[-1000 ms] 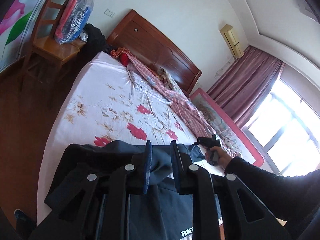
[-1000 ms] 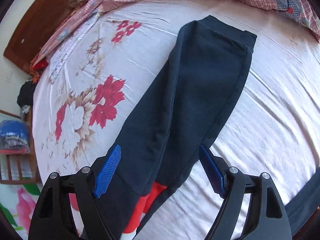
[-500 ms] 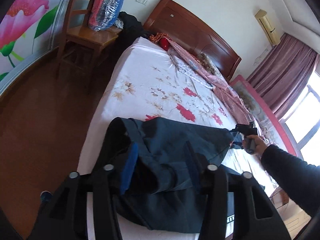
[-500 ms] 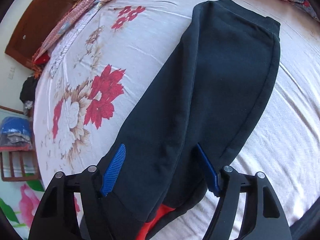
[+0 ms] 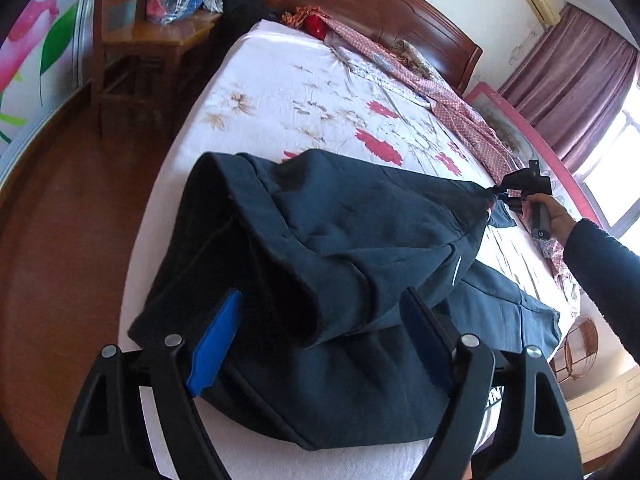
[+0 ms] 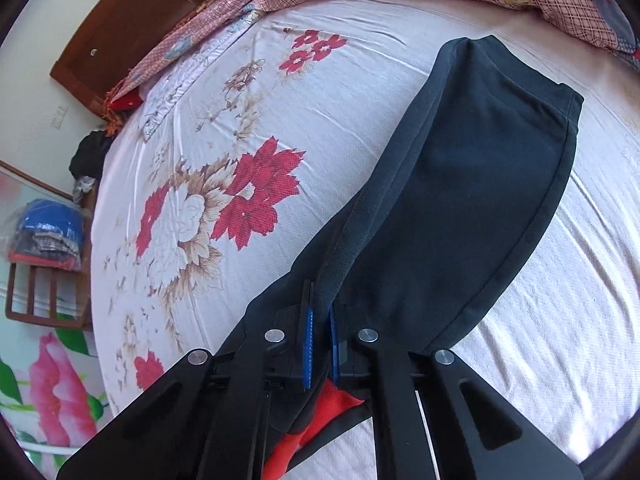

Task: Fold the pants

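The floral-sheeted bed [image 5: 304, 92] carries the dark pants [image 5: 360, 240], lying across its near end with the waist bunched toward the wooden floor side. The left gripper [image 5: 320, 332] angles down over that bunched waist, its jaws just spread wide, with cloth between but unpressed. Farther along the bed, the right gripper [image 6: 320, 344] tilts steeply down, jaws just closed, pinching a seam fold of the pants.

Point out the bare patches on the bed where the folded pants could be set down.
Free: the floral sheet between the pants and the headboard, and the plain sheet beside the pant leg in the right wrist view. Crowded: the checked blanket along the far edge, and around the right gripper.
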A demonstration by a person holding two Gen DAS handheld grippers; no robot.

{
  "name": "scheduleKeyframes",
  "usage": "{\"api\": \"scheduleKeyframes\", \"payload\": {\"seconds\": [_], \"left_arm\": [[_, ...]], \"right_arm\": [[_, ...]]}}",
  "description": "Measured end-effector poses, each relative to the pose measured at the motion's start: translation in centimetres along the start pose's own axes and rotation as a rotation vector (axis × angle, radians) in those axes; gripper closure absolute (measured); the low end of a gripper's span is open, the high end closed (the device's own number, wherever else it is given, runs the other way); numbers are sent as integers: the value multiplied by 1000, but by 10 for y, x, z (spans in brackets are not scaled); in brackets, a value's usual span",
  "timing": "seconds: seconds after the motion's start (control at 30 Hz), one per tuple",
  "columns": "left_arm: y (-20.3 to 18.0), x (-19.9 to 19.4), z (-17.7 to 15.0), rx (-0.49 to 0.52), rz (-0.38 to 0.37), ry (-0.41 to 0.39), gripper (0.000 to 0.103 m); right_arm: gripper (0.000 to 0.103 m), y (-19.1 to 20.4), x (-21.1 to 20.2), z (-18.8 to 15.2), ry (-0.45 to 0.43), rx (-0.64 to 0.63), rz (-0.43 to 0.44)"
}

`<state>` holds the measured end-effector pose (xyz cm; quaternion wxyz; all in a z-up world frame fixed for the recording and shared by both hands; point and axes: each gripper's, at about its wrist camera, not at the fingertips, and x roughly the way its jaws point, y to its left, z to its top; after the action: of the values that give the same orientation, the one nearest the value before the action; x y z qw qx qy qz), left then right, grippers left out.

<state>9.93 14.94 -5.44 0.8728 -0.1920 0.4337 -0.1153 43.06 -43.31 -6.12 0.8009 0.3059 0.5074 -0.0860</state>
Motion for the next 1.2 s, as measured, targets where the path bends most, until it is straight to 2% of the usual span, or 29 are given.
{"api": "scheduleKeyframes", "payload": {"seconds": [0.07, 0.13, 0.17, 0.2, 0.23, 0.27, 0.33, 0.5, 0.63, 0.77, 0.83, 0.9, 0.93, 1.03, 1.1, 1.13, 1.2], "left_arm": [[-1, 9, 2, -1, -44, 10, 23], [0, 22, 2, -26, -97, 45, 30], [0, 29, 3, -37, -119, 60, 41], [1, 36, 3, -45, -111, 78, 64], [1, 40, 5, -58, -141, 82, 79], [2, 43, 6, -72, -158, 75, 85], [-2, 39, 13, -68, -125, 37, 94], [-15, 10, 47, 29, -41, -72, 97], [-11, -20, 84, 76, -38, -151, 97], [0, -42, 105, 114, -38, -200, 97], [11, -51, 107, 106, -74, -204, 97], [22, -58, 103, 121, -71, -211, 97], [29, -60, 98, 120, -89, -199, 97], [44, -60, 82, 122, -84, -167, 97], [47, -56, 63, 167, -68, -130, 96], [49, -53, 54, 179, -62, -103, 96], [55, -46, 32, 184, -43, -42, 96]], "right_arm": [[98, 1, 0, 0, -1, -3, -2], [97, 1, 1, 0, -1, -3, 1], [98, 2, 1, 0, -3, -8, -5], [98, 2, 0, 0, -10, -9, -4], [98, 2, -2, -1, -16, -9, 3], [98, 2, -5, -1, -25, -13, 6], [98, 4, -13, 0, -42, -28, 16], [98, 3, -48, -3, -89, -44, 67], [98, 3, -90, -11, -135, -58, 130], [98, 4, -137, -39, -171, -99, 193], [98, 1, -159, -62, -189, -130, 203], [98, -11, -175, -90, -184, -128, 235], [98, -17, -182, -108, -188, -139, 230], [98, -41, -193, -163, -166, -133, 244], [98, -57, -196, -202, -158, -155, 206], [98, -70, -194, -219, -136, -126, 217], [98, -91, -190, -253, -121, -96, 188]]}}
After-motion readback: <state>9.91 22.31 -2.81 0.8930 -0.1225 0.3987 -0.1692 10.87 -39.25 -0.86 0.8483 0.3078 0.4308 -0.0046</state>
